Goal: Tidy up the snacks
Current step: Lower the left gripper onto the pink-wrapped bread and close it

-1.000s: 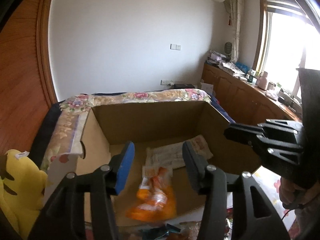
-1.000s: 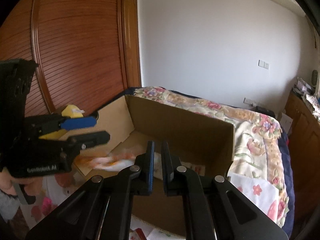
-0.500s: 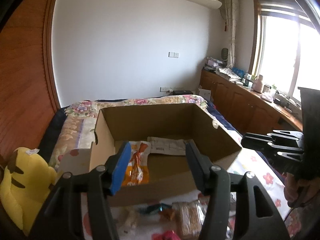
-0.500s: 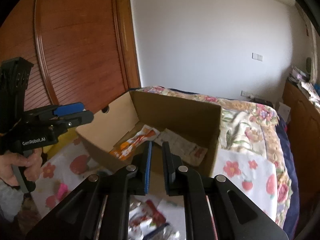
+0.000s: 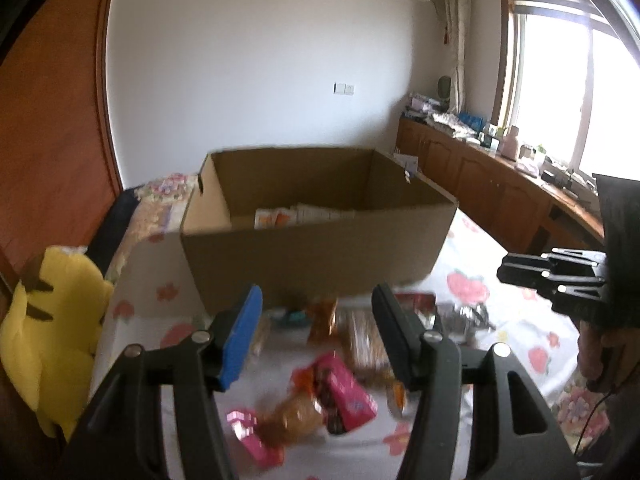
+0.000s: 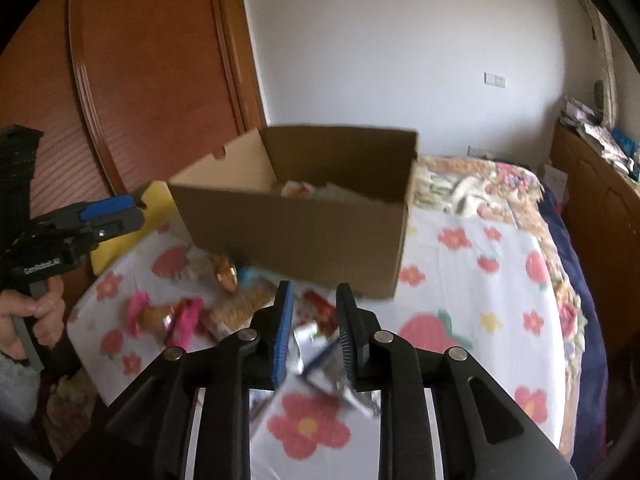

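Left tongs spread wide and empty above loose snacks; right tongs parted, gripping nothing, cardboard box at twelve o'clock.

Left gripper jaws wide, empty, above blurred snacks on bedsheet. Box behind; right gripper at right.

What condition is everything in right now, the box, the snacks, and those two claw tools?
cardboard box: open-topped, upright, a few packets inside.
loose snacks: scattered on the floral sheet before the box.
silver packet: lying between the right claw's fingers, not gripped.
left gripper: open wide, empty.
right gripper: open, empty.
yellow plush: propped at the bed's edge.
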The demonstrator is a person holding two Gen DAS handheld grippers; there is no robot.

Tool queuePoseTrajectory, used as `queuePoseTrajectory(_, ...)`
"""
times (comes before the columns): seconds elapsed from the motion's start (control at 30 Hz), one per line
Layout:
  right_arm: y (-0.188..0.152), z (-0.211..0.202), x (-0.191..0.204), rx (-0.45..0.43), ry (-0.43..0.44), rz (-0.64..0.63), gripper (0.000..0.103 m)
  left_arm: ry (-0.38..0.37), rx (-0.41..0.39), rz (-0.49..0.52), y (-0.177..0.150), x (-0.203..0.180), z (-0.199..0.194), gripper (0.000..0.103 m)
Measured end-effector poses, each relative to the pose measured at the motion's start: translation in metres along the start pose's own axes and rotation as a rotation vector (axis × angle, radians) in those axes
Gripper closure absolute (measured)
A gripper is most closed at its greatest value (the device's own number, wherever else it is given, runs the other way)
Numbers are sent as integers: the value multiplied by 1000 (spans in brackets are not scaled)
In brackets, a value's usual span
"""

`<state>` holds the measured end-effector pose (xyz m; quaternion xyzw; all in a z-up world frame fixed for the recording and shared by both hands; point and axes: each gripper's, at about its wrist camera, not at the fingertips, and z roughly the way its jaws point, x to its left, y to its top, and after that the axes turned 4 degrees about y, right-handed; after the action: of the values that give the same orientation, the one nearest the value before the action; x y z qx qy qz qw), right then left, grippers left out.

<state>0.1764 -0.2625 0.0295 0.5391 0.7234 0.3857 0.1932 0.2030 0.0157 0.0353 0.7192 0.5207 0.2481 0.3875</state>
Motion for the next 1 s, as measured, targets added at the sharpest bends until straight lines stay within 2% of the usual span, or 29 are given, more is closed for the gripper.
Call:
queuePoseTrajectory(0.23,-31,4,-4,51,-3,38,72,8,55,12,-39,6,0,45)
queuePoseTrajectory(0.5,-47,18,12,92,20,29,69,30,143,97,-64,0,17,45)
queuePoseTrajectory(0.9,-47,35,29,126,64,1,65,18,195,191,-58,-8,40,39)
queuePoseTrajectory(1.0,-46,39,31,130,69,-6,62,6,238,203,-61,-8,50,39)
